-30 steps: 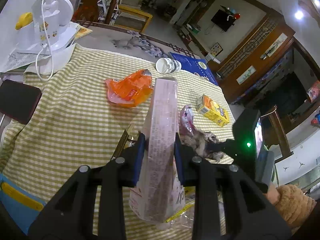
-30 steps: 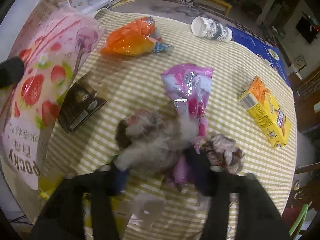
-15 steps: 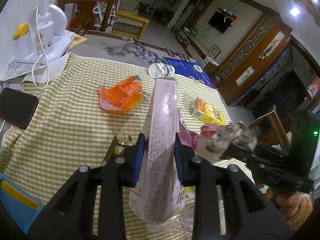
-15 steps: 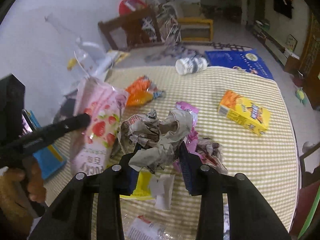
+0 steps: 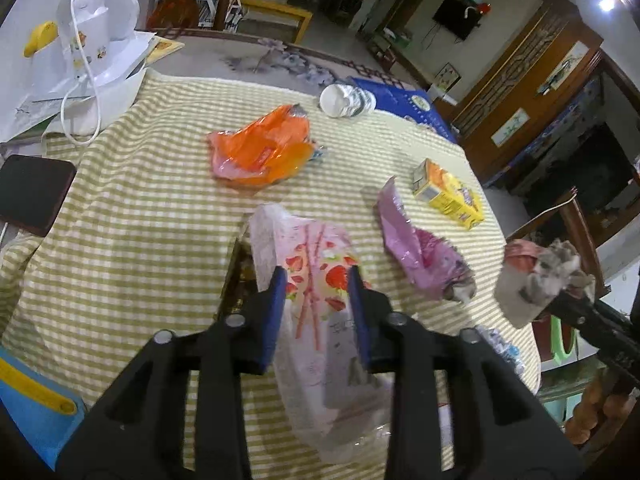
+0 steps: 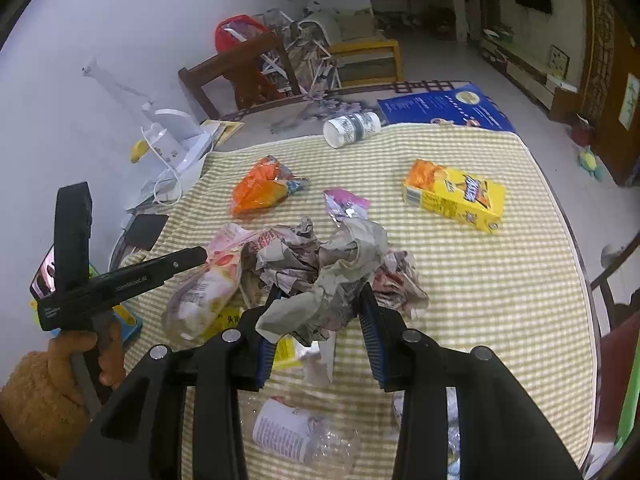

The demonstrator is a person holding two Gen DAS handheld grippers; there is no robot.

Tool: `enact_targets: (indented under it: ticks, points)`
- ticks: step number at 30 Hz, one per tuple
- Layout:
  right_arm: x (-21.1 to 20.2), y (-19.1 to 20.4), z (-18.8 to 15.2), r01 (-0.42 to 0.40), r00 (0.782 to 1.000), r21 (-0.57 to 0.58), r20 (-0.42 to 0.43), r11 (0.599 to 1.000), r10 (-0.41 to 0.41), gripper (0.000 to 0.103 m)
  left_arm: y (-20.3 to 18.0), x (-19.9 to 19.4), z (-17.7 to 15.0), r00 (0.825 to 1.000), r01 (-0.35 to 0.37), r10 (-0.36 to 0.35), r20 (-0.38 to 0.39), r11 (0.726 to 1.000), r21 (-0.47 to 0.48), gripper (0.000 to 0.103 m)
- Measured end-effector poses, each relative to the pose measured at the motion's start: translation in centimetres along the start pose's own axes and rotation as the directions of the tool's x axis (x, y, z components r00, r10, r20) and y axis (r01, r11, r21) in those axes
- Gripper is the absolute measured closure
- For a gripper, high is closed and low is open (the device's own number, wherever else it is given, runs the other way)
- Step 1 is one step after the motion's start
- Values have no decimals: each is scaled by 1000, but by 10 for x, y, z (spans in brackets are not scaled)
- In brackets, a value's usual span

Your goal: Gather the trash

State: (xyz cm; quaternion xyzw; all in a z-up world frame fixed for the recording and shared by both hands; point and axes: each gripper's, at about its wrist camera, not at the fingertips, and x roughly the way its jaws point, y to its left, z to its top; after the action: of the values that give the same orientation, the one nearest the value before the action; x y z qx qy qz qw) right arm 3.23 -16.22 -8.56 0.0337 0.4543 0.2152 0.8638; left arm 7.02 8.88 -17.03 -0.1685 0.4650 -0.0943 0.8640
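From the left wrist, the left gripper (image 5: 316,308) has its jaws opening around the pink strawberry snack bag (image 5: 316,292). A second ago that bag stood upright and pinched flat between the pads; now it has slumped onto the checked tablecloth (image 5: 140,220) and lies between the parted blue pads (image 5: 276,312), which no longer seem to press it, though blur makes contact hard to rule out. Beyond it lie the orange wrapper (image 5: 262,152), the purple wrapper (image 5: 408,244) and the yellow carton (image 5: 448,196), all well apart.

From the right wrist, the right gripper (image 6: 318,316) is clamped on a crumpled paper wad (image 6: 320,276), which has risen off the cloth since a second ago, when it still lay low among the wrappers. The left tool shows at the left edge, beside the slumped bag.

The bag is probably being released to serve as a receptacle, or simply dropped; the raised wad still needs somewhere to go, and no bin is in view.
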Motion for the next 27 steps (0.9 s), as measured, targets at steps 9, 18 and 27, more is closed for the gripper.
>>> enact_targets:
  ticks: [9, 18, 27]
  points:
    - [-8, -6, -5, -2, 1000, 41, 10, 999, 1, 63, 9, 6, -13, 992, -62, 59, -109, 998, -19, 22]
    - [-3, -3, -7, -20, 1000, 41, -13, 999, 21, 63, 21, 21, -28, 976, -104, 102, -195, 995, 0, 57]
    - [-15, -6, -4, -19, 999, 39, 33, 999, 18, 63, 7, -31, -14, 996, -84, 84, -11, 996, -23, 74]
